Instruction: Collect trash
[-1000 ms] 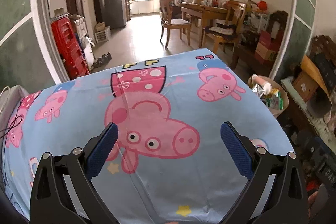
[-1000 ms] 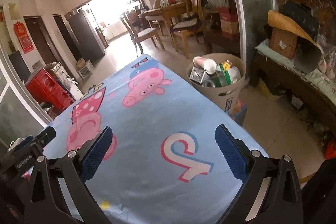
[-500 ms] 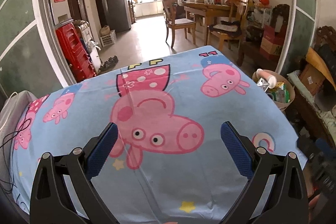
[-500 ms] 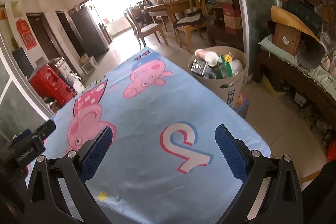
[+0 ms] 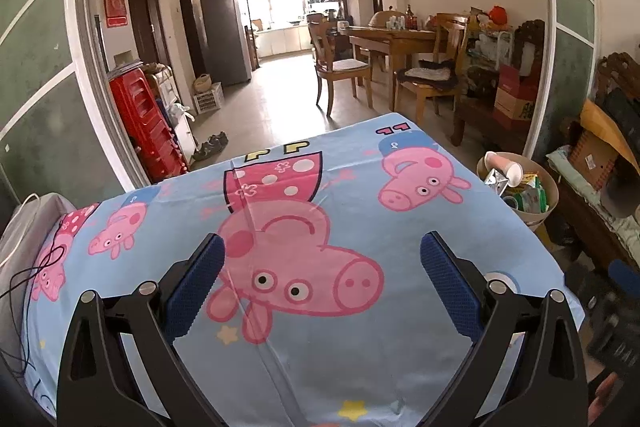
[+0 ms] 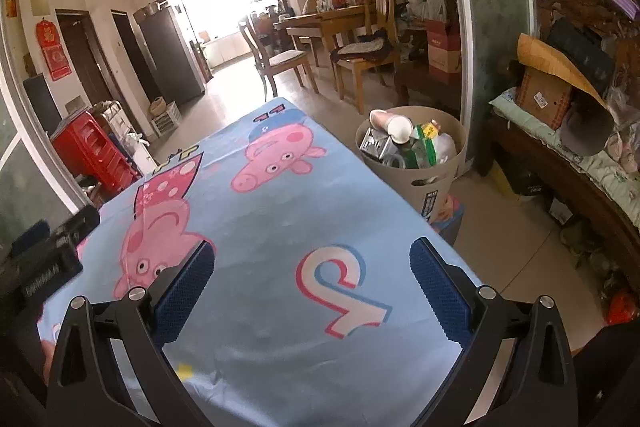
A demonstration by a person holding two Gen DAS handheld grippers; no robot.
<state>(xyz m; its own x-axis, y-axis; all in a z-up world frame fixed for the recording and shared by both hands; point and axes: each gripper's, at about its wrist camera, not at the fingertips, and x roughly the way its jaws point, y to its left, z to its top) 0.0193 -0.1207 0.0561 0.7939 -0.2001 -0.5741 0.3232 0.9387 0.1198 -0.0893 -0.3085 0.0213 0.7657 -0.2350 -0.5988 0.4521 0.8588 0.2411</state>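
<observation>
— What are the fingers doing?
— The left gripper (image 5: 322,267) and the right gripper (image 6: 312,269) are both spread wide with nothing between the blue pads (image 6: 438,293), hovering over the cartoon-pig tablecloth (image 6: 260,219).
— And the trash?
— In the beige wastebasket (image 6: 436,183) on the floor, beyond the right finger and past the table's edge: paper cups (image 6: 394,125), wrappers. Dining chairs (image 5: 340,71) stand farther back.

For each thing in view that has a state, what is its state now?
left gripper: open, holding nothing, above the tablecloth
right gripper: open, holding nothing
trash bin: on the floor beside the table, full of trash
paper cup: lying on its side on top of the trash
tablecloth: spread flat
</observation>
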